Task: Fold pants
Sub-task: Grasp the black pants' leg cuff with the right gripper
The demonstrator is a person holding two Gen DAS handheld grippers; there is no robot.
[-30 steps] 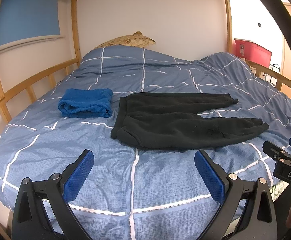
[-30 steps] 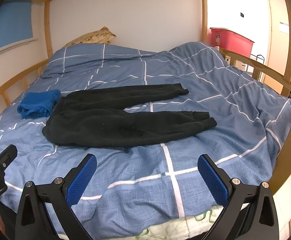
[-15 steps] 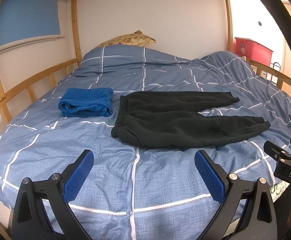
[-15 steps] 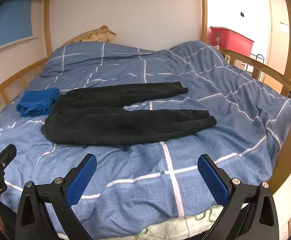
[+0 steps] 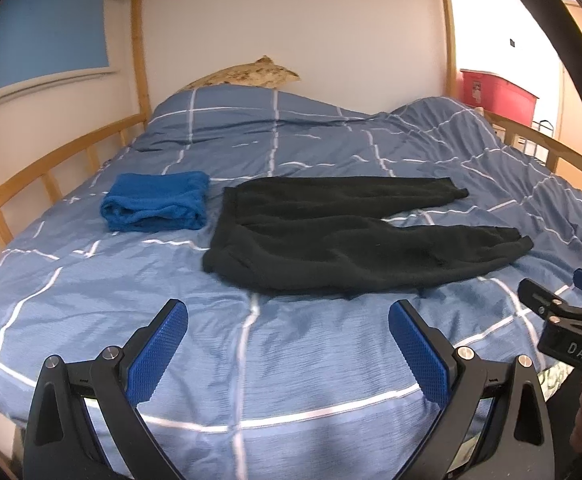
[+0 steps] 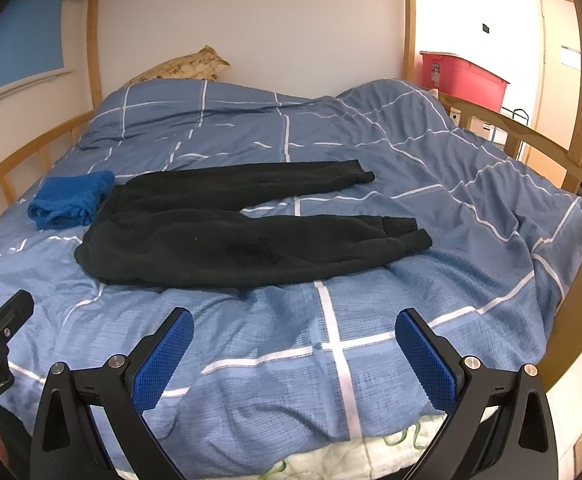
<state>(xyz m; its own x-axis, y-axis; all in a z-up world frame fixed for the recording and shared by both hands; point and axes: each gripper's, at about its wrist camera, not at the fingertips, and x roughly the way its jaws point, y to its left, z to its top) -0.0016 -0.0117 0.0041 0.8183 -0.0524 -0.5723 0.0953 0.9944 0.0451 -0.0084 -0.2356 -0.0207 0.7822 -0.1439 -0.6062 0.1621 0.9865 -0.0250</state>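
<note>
Black pants [image 5: 331, 236] [image 6: 227, 232] lie flat on the blue checked duvet [image 5: 251, 360] [image 6: 291, 340], waistband to the left and both legs spread apart pointing right. My left gripper [image 5: 287, 340] hovers open over the duvet near the bed's front edge, short of the waistband end. Nothing sits between its blue pads. My right gripper [image 6: 295, 344] is likewise open and empty, in front of the pants' near leg. Each gripper shows at the edge of the other's view.
A folded blue garment [image 5: 157, 202] [image 6: 69, 200] rests left of the pants. A patterned pillow [image 5: 247, 76] lies at the headboard. Wooden rails [image 5: 51, 168] [image 6: 531, 132] run along both sides of the bed. A red bin [image 6: 463, 74] stands beyond the right rail.
Both views have crept slightly closer to the bed and the pants sit a little lower in frame. The pants themselves have not moved and both grippers stay open.
</note>
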